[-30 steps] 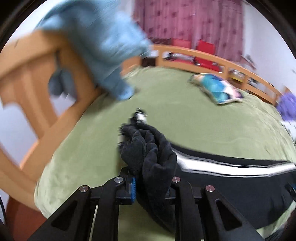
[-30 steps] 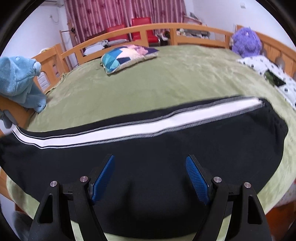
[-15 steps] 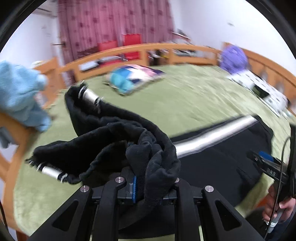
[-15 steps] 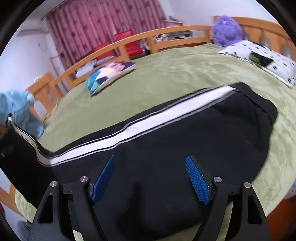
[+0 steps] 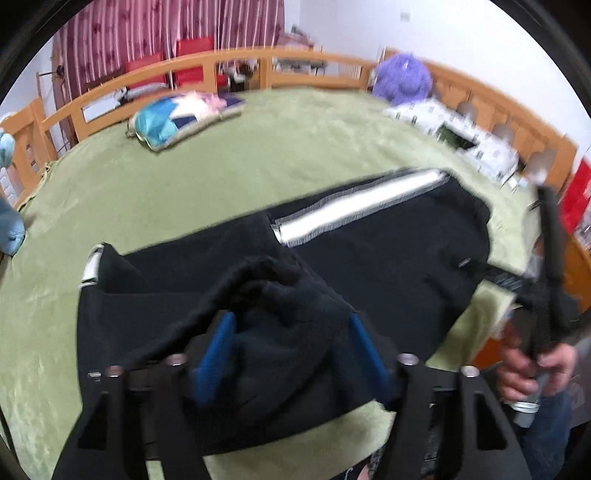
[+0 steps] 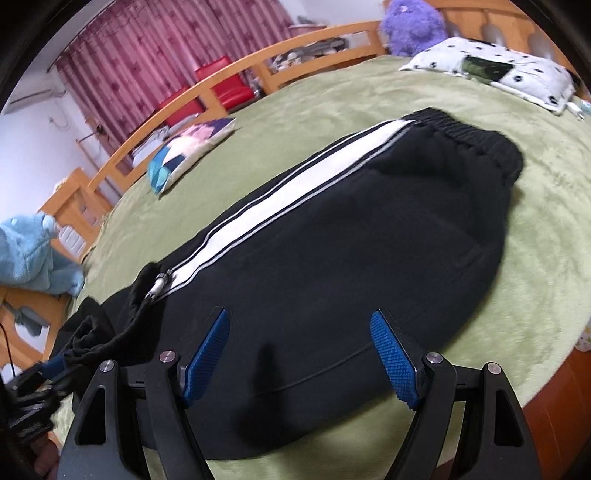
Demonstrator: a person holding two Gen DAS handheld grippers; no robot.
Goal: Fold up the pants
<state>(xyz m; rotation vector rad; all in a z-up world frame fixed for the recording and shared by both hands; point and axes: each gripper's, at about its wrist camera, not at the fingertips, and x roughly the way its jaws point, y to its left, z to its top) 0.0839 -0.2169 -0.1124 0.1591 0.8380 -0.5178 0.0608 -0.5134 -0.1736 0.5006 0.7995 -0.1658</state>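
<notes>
Black pants (image 6: 369, 266) with a white side stripe (image 6: 295, 199) lie on the green bedspread, waistband at the far right. The leg end is folded over toward the waist in the left wrist view (image 5: 221, 273). My left gripper (image 5: 288, 332) is open, its blue pads wide apart around the bunched black leg cuff (image 5: 280, 295). My right gripper (image 6: 299, 347) is open and empty just above the front edge of the pants. The right gripper and the hand holding it show at the right in the left wrist view (image 5: 546, 295).
The green bed (image 6: 535, 206) has a wooden rail (image 6: 229, 74) around it. A colourful pillow (image 6: 192, 147), a spotted white pillow (image 6: 498, 70), a purple plush (image 6: 410, 22) and a blue plush (image 6: 29, 254) lie near the edges. Red chairs and curtains stand behind.
My left gripper carried the leg end rightward over the pants and has opened; the cuff now rests between its pads. The right gripper stayed open, shifting slightly right.
</notes>
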